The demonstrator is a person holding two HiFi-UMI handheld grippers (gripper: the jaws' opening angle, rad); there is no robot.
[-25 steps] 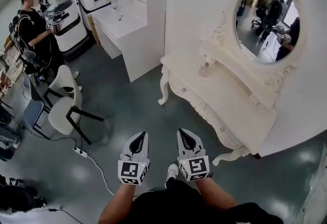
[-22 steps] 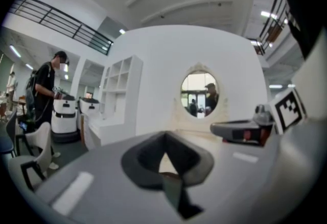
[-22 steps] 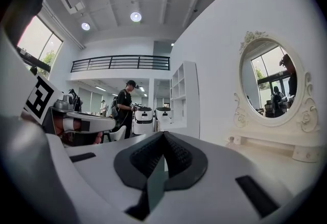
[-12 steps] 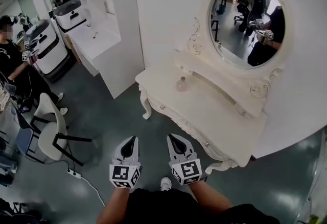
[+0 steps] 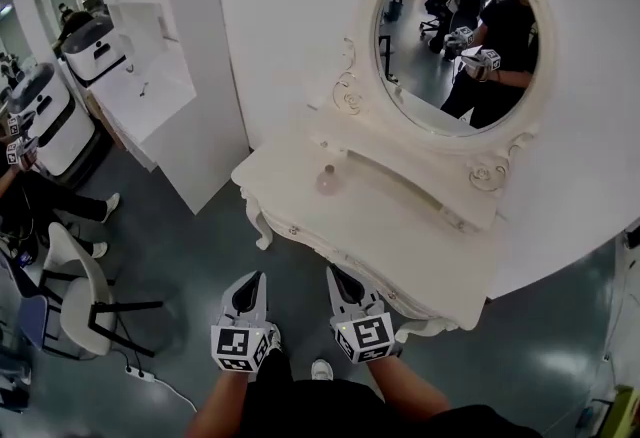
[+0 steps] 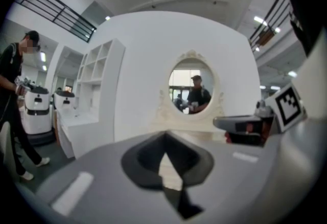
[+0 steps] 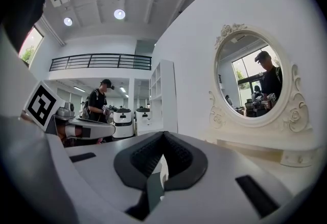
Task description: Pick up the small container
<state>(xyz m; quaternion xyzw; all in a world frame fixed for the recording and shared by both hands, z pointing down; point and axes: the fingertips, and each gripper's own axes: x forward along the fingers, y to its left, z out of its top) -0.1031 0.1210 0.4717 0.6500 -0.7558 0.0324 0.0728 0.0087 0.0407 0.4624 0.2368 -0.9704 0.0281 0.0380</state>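
On dressing table (image 5: 400, 238), small container (image 5: 328, 182) stands, contents unclear.

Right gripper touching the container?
Apart. Head view: right gripper is low in front of the vanity; container sits farther back on its top, bare surface between them.

Bright, even indoor light fills all three views, coming from round ceiling lamps (image 7: 119, 14) and a daylit window (image 7: 25, 44) at the edge of the right gripper view. The glossy floor (image 5: 545, 346) carries pale patches of sheen, and the shadow under the table (image 5: 400, 238) is soft. Both gripper views bulge strongly and fall to black at the corners. The left gripper view is hazy throughout, and the left tongs (image 6: 164, 138) near its lens are out of focus.
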